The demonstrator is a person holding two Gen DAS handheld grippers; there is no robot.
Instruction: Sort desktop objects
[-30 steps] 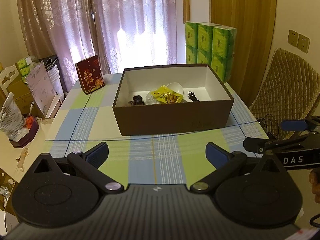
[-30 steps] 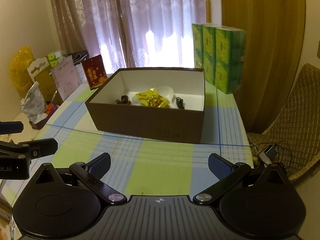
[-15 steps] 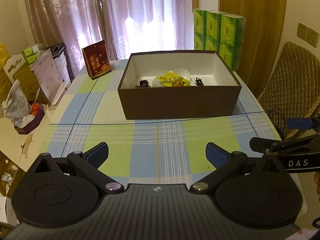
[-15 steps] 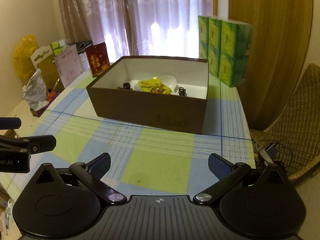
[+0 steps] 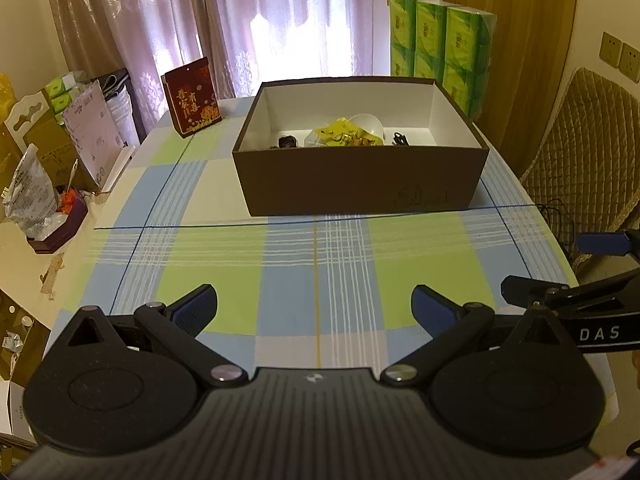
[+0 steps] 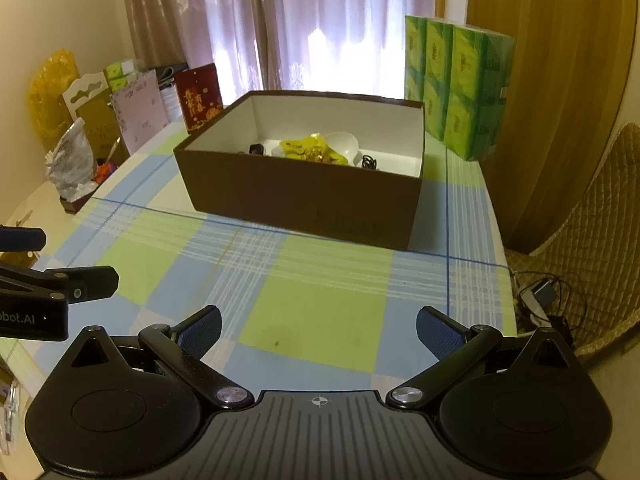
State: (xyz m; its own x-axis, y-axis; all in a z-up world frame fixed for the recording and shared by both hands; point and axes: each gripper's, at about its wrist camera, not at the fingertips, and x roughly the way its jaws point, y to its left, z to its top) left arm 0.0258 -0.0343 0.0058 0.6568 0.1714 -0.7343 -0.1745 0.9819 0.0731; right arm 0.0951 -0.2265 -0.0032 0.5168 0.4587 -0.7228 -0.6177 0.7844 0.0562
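— Brown cardboard, white inside: that's the box [image 5: 360, 182] sitting toward the far end of the checked tablecloth [image 5: 316, 276]. What's in it?

— From my left gripper [image 5: 315, 307] I see a yellow packet [image 5: 344, 138], a white bowl [image 5: 368, 124] touching it, a small dark thing [image 5: 287, 143] to the left and a black cord [image 5: 400, 139] to the right. All of it lies on the box floor.

— And your fingers?

— Both pairs are spread wide and hold nothing. My right gripper [image 6: 319, 328] hovers over the near cloth, well apart from the box.

— Anything beside the box?

— A red carton [image 5: 192, 96] stands near its left corner, and green tissue packs [image 6: 456, 80] stand behind it on the right.
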